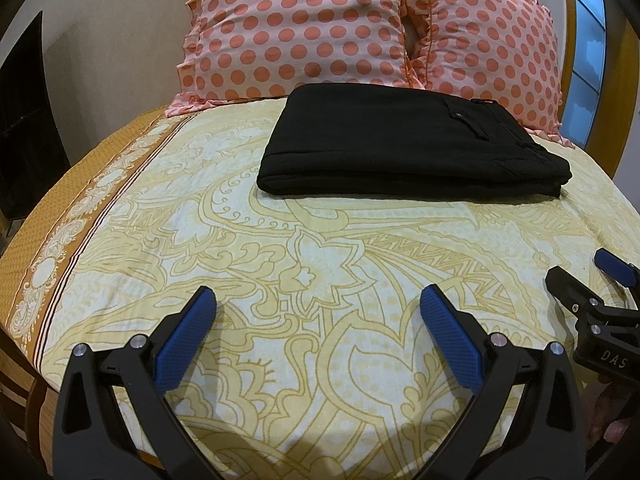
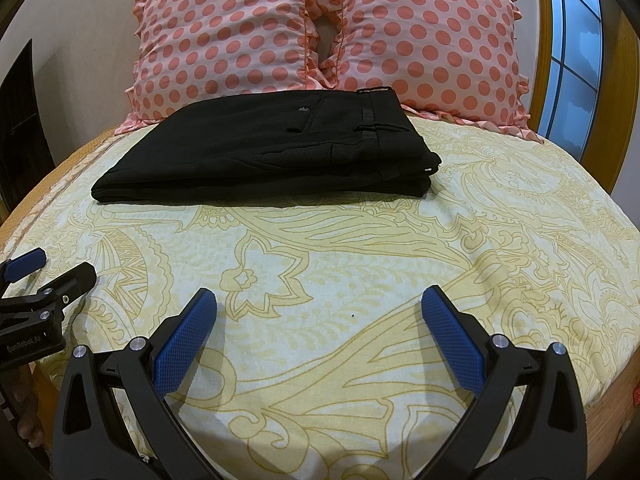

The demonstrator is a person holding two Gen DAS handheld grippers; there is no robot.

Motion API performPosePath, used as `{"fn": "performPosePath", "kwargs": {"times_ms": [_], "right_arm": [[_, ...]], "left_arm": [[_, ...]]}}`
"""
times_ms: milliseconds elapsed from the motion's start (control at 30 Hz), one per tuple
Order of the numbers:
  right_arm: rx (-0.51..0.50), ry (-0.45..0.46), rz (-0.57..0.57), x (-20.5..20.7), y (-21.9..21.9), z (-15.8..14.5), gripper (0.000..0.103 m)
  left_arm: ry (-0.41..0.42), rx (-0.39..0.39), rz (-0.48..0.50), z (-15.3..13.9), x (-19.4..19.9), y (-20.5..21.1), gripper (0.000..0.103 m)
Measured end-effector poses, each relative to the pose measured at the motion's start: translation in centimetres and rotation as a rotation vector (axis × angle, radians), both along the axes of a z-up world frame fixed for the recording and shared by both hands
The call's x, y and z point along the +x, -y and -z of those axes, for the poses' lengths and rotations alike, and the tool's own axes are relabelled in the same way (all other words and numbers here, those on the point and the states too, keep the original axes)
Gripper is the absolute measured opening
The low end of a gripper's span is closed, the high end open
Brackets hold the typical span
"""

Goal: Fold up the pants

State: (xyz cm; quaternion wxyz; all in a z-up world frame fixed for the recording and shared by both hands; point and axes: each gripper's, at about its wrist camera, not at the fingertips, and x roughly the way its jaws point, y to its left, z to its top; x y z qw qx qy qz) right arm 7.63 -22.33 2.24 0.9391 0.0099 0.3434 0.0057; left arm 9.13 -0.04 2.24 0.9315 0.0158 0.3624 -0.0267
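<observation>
Black pants [image 1: 404,144] lie folded into a flat rectangle on the bed, just in front of the pillows; they also show in the right wrist view [image 2: 272,148], waistband to the right. My left gripper [image 1: 318,300] is open and empty, held over the sheet well short of the pants. My right gripper [image 2: 320,300] is open and empty too, at the same distance. Each gripper shows at the edge of the other's view: the right one [image 1: 588,280] and the left one [image 2: 52,268].
The bed sheet [image 1: 280,280] is cream with a yellow floral print and an orange border at the left. Two pink polka-dot pillows [image 2: 224,32] [image 2: 432,40] lean at the head. A wooden frame and window [image 2: 572,60] stand at right.
</observation>
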Motion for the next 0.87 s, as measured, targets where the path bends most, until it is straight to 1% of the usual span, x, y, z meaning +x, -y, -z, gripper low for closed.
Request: {"fn": "performPosePath", "kwargs": {"times_ms": [300,467,867], "right_arm": [[0.0,0.0,0.0,-0.02,-0.02,0.0,0.102],[0.0,0.001,0.0,-0.03,-0.01,0.0,0.102],[0.0,0.001,0.001,-0.06,-0.03,0.03,0.102]], "left_arm": [[-0.013,0.001,0.015,-0.06,0.14,-0.07,0.101],[-0.001,-0.002,0.016,-0.01,0.07,-0.08,0.101],[-0.001,0.003,0.021,-0.08,0.11,-0.07,0.101]]}}
